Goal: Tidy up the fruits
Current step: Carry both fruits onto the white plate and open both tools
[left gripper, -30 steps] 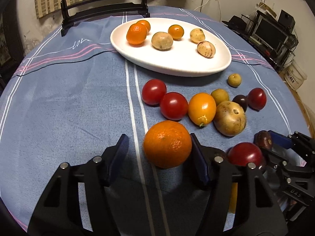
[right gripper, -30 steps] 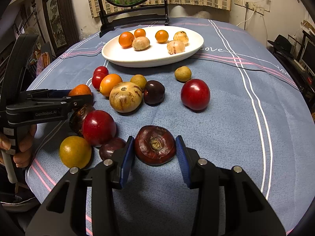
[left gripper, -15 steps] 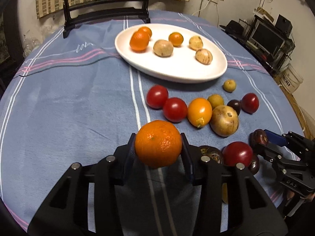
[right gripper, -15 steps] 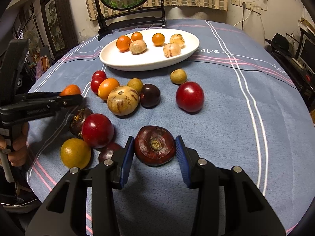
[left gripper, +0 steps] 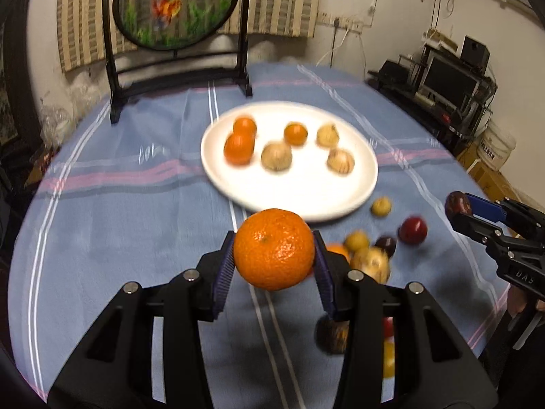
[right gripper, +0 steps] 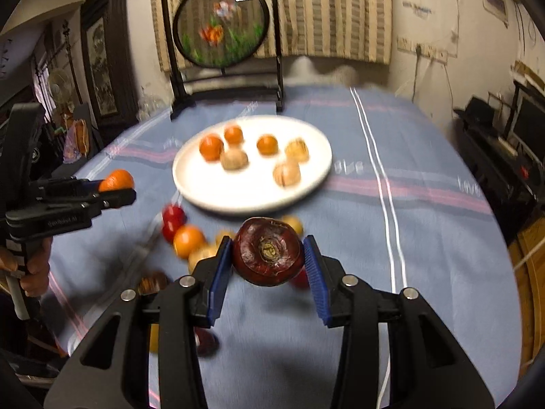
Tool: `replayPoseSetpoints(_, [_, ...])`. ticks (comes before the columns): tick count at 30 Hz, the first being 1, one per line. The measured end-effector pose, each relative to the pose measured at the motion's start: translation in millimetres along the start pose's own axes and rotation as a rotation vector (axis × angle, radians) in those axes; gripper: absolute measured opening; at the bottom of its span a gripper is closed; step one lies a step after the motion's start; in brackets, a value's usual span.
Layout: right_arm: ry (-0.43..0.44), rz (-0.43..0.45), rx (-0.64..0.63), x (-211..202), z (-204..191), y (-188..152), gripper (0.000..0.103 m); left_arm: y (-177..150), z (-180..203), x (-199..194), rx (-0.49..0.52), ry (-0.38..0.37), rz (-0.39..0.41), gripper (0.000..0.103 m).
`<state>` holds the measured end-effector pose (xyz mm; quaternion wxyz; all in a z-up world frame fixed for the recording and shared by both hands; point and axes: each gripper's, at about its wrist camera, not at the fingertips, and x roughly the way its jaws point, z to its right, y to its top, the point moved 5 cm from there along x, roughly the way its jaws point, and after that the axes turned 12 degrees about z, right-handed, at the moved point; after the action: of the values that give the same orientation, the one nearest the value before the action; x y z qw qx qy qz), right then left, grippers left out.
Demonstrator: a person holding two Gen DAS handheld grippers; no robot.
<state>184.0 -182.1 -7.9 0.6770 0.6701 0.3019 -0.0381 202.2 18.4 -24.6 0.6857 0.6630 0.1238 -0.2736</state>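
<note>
My left gripper is shut on a big orange and holds it in the air in front of the white plate. My right gripper is shut on a dark red-brown mangosteen, also lifted above the table. The plate holds several small oranges and tan fruits. Each gripper shows in the other's view: the right one with the mangosteen, the left one with the orange. Loose red, orange, yellow and dark fruits lie on the blue cloth near the plate's front.
A round framed goldfish screen on a black stand stands at the table's far edge behind the plate. The blue striped tablecloth covers the round table. Shelves with electronics stand off to the right.
Both grippers have risen off the table with their fruits and tilted up toward the plate. The left gripper closed on the orange a second ago; the right one held the mangosteen throughout.
</note>
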Motion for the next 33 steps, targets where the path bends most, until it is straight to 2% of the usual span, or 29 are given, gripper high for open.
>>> replayPoseSetpoints(5, [0.004,0.055,-0.014,26.9,-2.6,39.0,0.043,33.1,-0.9,13.3,0.009,0.003,0.053,0.044])
replayPoseSetpoints(10, [0.02,0.019,0.001,74.9,-3.9,54.6,0.043,47.2,-2.8,44.8,0.008,0.024,0.034,0.044])
replayPoseSetpoints(12, [0.029,-0.019,0.002,99.6,-5.5,55.2,0.043,46.3,-2.1,63.3,0.016,0.013,0.006,0.044])
replayPoseSetpoints(16, [0.008,-0.094,0.01,144.1,-2.5,50.9,0.043,35.4,-7.3,108.6,0.014,0.044,-0.089,0.044])
replayPoseSetpoints(20, [0.0,-0.156,0.033,176.7,4.8,43.0,0.043,29.1,-17.6,132.1,0.0,0.058,-0.127,0.044])
replayPoseSetpoints(28, [-0.038,-0.223,0.022,209.1,14.0,33.7,0.043,23.7,-33.5,161.7,-0.017,0.096,-0.173,0.044])
replayPoseSetpoints(33, [-0.059,-0.208,-0.009,214.9,13.3,35.5,0.045,22.8,-31.2,168.1,0.0,0.113,-0.181,0.045])
